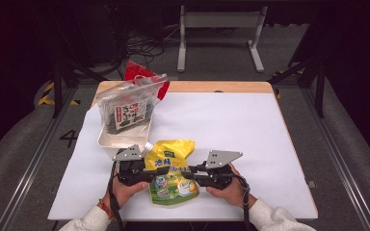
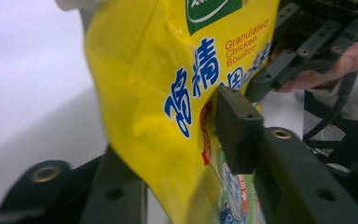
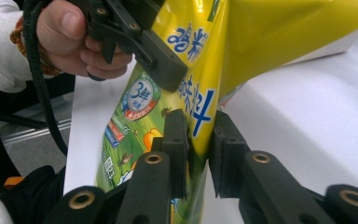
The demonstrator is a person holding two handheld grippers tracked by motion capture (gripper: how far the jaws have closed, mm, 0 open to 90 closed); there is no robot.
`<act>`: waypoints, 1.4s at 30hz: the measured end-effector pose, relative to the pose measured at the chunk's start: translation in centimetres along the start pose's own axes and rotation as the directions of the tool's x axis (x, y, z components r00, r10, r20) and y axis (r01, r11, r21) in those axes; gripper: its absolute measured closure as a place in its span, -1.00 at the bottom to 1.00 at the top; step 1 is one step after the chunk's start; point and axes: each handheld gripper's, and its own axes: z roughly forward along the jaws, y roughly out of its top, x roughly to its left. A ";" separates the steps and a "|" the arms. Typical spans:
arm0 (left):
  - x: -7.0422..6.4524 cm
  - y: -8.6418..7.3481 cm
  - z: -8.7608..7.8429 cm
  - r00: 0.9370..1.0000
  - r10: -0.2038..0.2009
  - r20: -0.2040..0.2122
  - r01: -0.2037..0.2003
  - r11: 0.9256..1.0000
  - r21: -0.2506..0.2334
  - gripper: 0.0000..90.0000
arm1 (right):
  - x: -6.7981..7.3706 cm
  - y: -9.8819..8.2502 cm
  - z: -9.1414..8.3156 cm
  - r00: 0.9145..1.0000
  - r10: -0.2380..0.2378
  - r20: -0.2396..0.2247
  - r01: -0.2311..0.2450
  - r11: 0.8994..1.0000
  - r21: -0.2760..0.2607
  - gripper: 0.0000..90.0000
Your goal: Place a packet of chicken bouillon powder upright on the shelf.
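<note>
A: Status on the yellow chicken bouillon pouch (image 1: pixel 171 169)?

B: Near the front edge of the white worktop (image 1: pixel 231 130), a little left of centre, gripped from both sides. Left gripper (image 1: pixel 150 176) clamped on its left edge; right gripper (image 1: pixel 189 176) clamped on its right edge. In the right gripper view both pads pinch the film.

A: Lifted?

B: The gripper views show it hanging upright between the jaws, so I judge it just off the surface.

A: Destination?

B: Probably the white tray (image 1: pixel 120 137) toward the back left corner, where a clear bag of seaweed (image 1: pixel 127 108) already leans. Pickup done; carry and placing remain.
</note>
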 end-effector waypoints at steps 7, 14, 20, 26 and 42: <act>-2.1 0.8 -0.7 0.988 0.150 -0.021 -0.151 0.988 -0.024 0.89 | 0.5 0.5 -0.7 1.000 -0.017 0.016 0.017 1.000 -0.010 0.49; -2.1 1.0 -1.4 0.984 0.175 -0.028 -0.176 0.983 -0.043 0.90 | 0.7 0.5 -1.0 1.000 -0.007 0.027 0.007 1.000 0.010 0.18; -2.1 1.4 -2.3 0.976 0.209 -0.055 -0.212 0.976 -0.051 0.91 | 0.2 0.5 -2.7 0.999 0.015 0.038 -0.015 1.000 0.010 -0.17; -2.1 2.0 -3.6 0.965 0.243 -0.099 -0.250 0.966 -0.061 0.91 | 0.0 -0.1 -4.8 0.996 0.021 0.086 -0.024 0.999 0.043 -0.34; -1.7 3.7 -6.3 0.944 0.293 -0.149 -0.307 0.948 -0.082 0.91 | -1.5 -6.0 -9.9 0.962 0.057 0.267 -0.127 0.959 0.254 -0.61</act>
